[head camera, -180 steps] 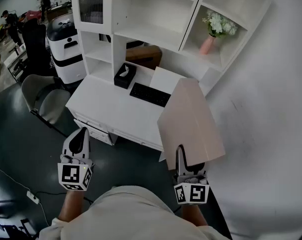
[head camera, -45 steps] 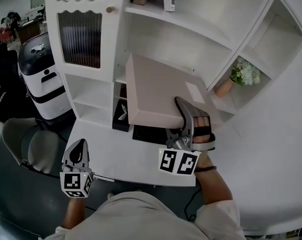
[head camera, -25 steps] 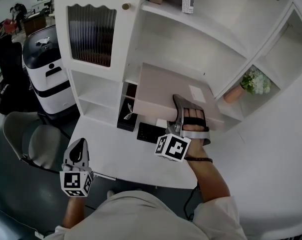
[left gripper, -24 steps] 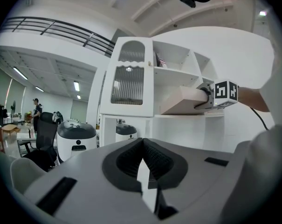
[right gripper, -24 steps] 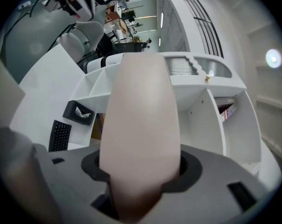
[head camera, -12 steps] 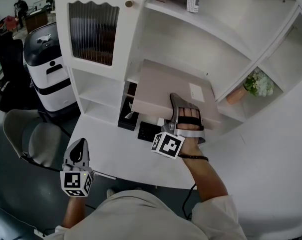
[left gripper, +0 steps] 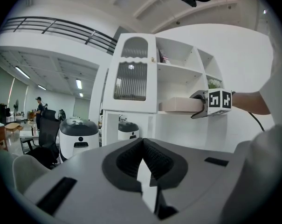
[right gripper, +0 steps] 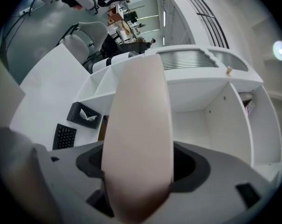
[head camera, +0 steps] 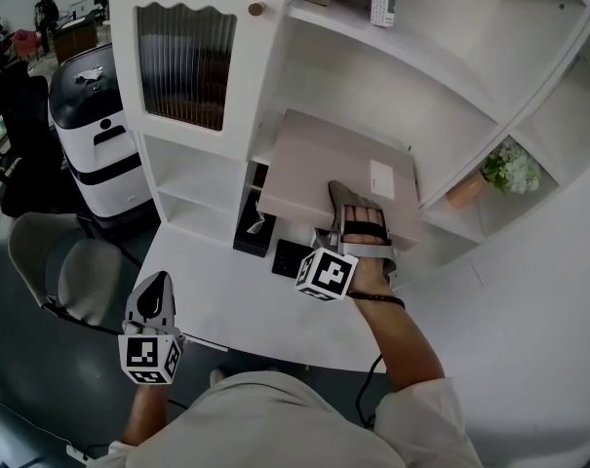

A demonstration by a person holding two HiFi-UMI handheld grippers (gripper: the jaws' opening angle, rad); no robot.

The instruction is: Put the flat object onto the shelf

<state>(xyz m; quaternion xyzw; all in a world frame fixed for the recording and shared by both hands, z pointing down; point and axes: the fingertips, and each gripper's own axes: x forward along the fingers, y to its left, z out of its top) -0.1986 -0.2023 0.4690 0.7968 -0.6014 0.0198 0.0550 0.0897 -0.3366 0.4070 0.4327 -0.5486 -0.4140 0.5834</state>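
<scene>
The task looked nearly done. The flat box [head camera: 324, 159] lay level on the middle shelf [head camera: 363, 91] of the white unit, above the bench [head camera: 226, 295]. Most of its length was inside the compartment and its labelled top faced up. Its near edge seemed to stick out a little past the front of the shelf, over the keyboard [head camera: 290, 258] below, though the head view did not settle how much. What seemed left was to let go fully, draw the gripper back clear of the box, and perhaps nudge the box further in if it did overhang.

The right gripper [head camera: 351, 208] sat at that near edge, with one jaw over the top of the box and the other under it. Its jaws were opening. The right gripper view showed the box between them, running away from the camera into the shelf, with some dark pad face showing on either side of it. So the pads seemed to have come off the box and the shelf, not the gripper, was carrying it. The box may have brushed the throat of the gripper at its very end.

The left gripper [head camera: 156, 286] hung low beside the person, off the front of the bench and well apart from the shelf. Its jaws were pressed together at the tips with nothing between them.
</scene>
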